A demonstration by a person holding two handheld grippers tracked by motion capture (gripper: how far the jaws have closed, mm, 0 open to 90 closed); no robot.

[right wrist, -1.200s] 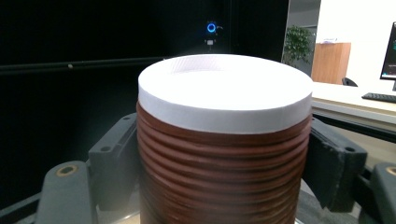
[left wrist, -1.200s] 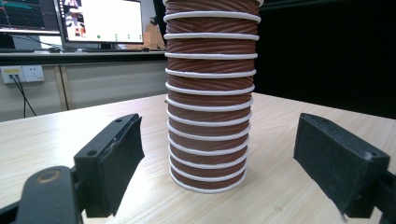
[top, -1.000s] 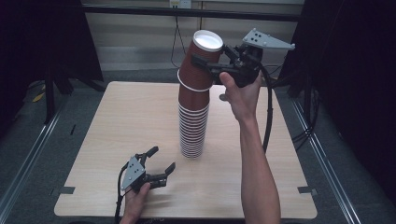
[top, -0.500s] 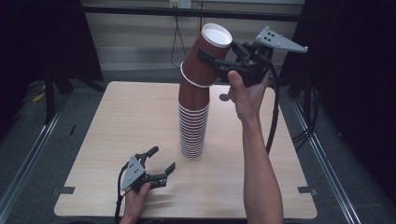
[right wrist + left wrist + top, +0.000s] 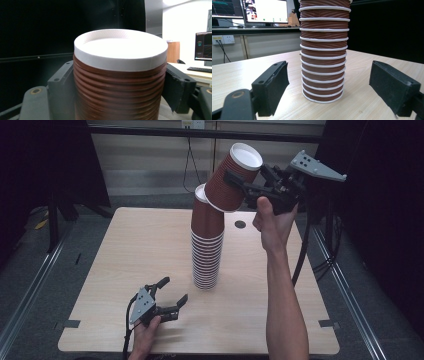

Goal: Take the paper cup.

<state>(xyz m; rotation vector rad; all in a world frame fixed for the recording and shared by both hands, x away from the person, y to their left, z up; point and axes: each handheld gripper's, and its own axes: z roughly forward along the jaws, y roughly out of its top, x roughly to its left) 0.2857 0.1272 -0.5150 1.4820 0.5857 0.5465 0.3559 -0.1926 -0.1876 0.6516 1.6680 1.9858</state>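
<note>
One ribbed brown white-based cup (image 5: 231, 179)

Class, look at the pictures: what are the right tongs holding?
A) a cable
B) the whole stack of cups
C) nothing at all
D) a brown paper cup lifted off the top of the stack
D: in the high view the right tongs are clamped on the sides of a tilted brown cup held above the stack, which stands on the table.

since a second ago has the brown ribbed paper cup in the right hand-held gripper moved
Yes. The brown ribbed paper cup has tilted and swung right, off the tall stack of brown paper cups.
</note>
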